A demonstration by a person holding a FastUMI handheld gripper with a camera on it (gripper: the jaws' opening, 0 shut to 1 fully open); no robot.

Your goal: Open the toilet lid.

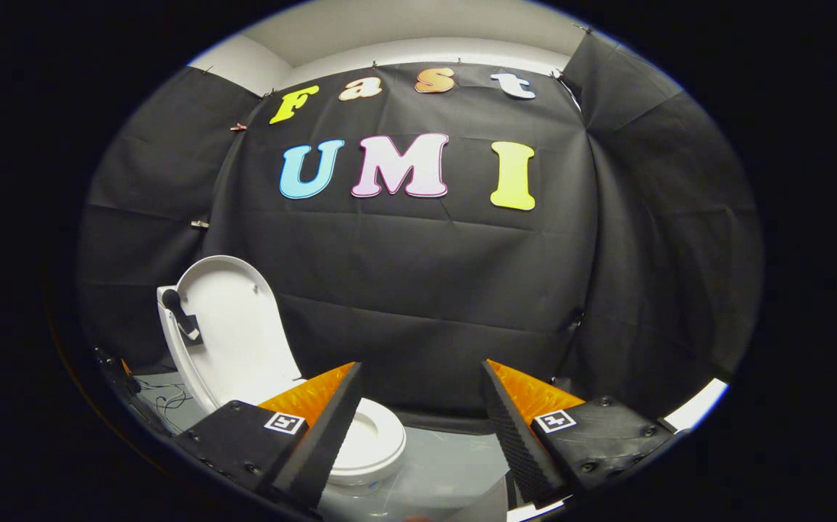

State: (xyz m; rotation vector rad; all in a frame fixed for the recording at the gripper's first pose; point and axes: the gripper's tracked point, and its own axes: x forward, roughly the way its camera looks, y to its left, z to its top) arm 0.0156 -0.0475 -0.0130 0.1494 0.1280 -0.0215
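At the near left of the booth floor, partly behind the left finger, stands the small white toilet (367, 442). Its lid (233, 326) is already raised, standing nearly upright and leaning a little back to the left, underside facing the camera. A dark handle-like fitting (180, 315) sits on the lid's left edge; purpose not clear from here.

Gripper (422, 406): fingers spread wide apart, nothing between them, held above and to the right of the bowl, well clear of the lid.

Judgement: task looks essentially done, since the lid stands open over the seat ring (378, 435).

Handling notes (judged): lid appears to be thin, rigid moulded plastic, so light and stiff, glossy and likely slippery under the pads. It pivots at a rear hinge, so any hold belongs at the free rim farthest from the hinge, or at the dark fitting. Pinch lightly; a thin edge may slide out. Whether the lid rests against anything behind it cannot be told.
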